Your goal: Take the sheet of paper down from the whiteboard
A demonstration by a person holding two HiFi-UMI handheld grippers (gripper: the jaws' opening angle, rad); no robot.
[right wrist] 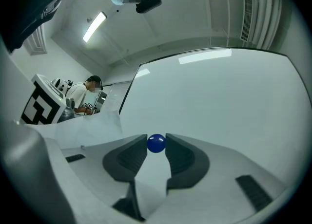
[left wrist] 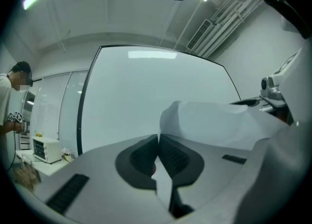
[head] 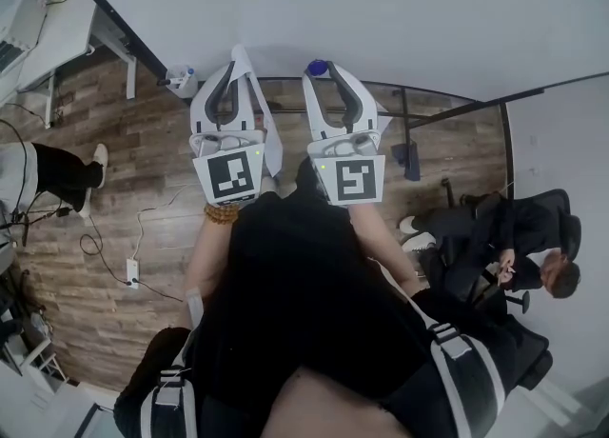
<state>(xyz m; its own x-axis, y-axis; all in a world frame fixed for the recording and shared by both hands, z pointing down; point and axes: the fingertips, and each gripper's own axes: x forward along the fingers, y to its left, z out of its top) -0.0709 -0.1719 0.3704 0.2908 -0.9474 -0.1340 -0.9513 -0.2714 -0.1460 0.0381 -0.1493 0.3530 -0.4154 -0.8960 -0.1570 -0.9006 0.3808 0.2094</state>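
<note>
There are two grippers, one sheet of paper, one blue ball and one whiteboard. The left gripper (left wrist: 158,142) has its jaws pressed together on the sheet of paper (left wrist: 214,125), pinching it at one edge. The sheet is white and blank. It is curved and loose, and it bends away to the right of the jaws, in front of the whiteboard (left wrist: 136,91). Whether it touches the whiteboard I cannot tell. The right gripper (right wrist: 156,146) pinches the small blue ball (right wrist: 156,143) between its jaw tips, close before the whiteboard. The whiteboard is white with a thin dark frame.
</note>
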